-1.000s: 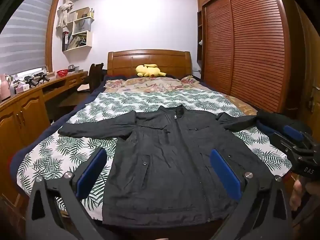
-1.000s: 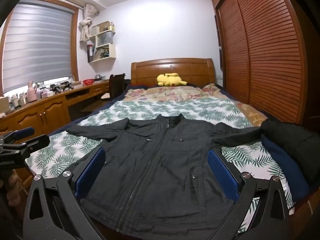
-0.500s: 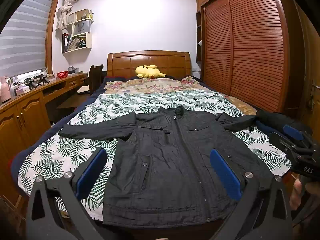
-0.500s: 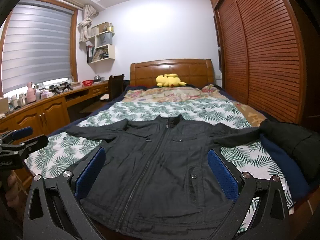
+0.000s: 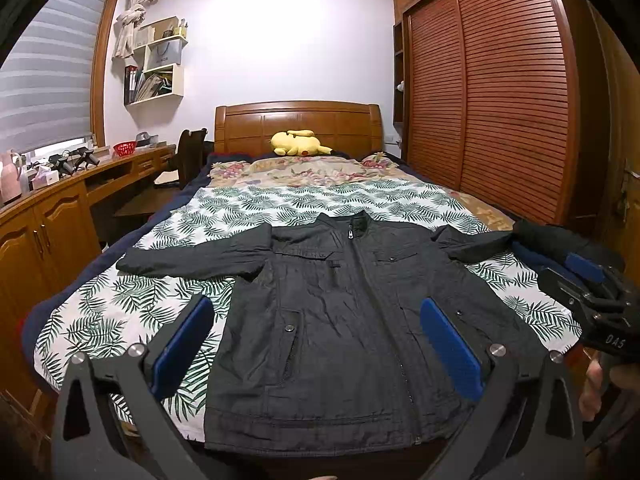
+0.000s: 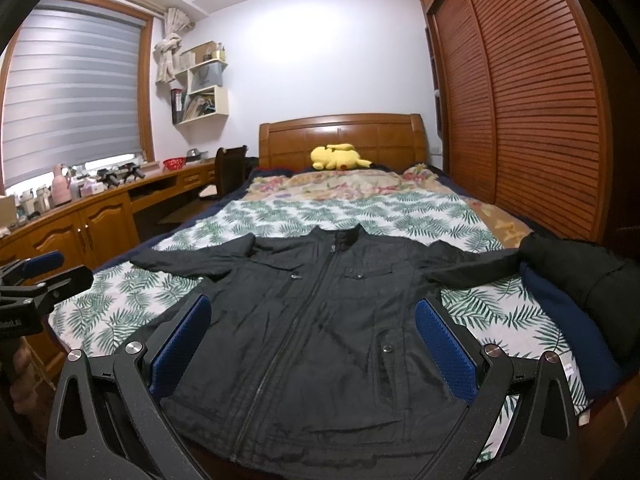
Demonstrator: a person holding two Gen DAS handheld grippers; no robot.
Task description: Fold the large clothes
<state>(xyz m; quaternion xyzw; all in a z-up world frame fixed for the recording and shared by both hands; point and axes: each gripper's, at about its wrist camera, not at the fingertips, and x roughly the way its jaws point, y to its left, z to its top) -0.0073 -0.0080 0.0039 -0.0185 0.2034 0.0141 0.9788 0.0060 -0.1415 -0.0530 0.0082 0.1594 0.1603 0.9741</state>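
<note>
A black zip jacket [image 5: 344,320] lies flat and face up on the leaf-print bed cover, sleeves spread to both sides, hem at the near edge; it also shows in the right wrist view [image 6: 320,320]. My left gripper [image 5: 316,344] is open and empty, held above the jacket's lower part. My right gripper [image 6: 312,344] is open and empty, above the jacket's hem. Each gripper shows in the other's view, the right one [image 5: 592,300] at the bed's right side, the left one [image 6: 36,284] at its left side.
A dark padded coat on a blue garment [image 6: 576,280] lies at the bed's right edge by the jacket's sleeve. A yellow plush toy [image 5: 298,144] rests at the headboard. A wooden desk [image 5: 60,208] runs along the left, a slatted wardrobe [image 5: 500,100] along the right.
Both cameras have tilted slightly, so the jacket sits a little lower in view. The jacket has not moved and both grippers stay open.
</note>
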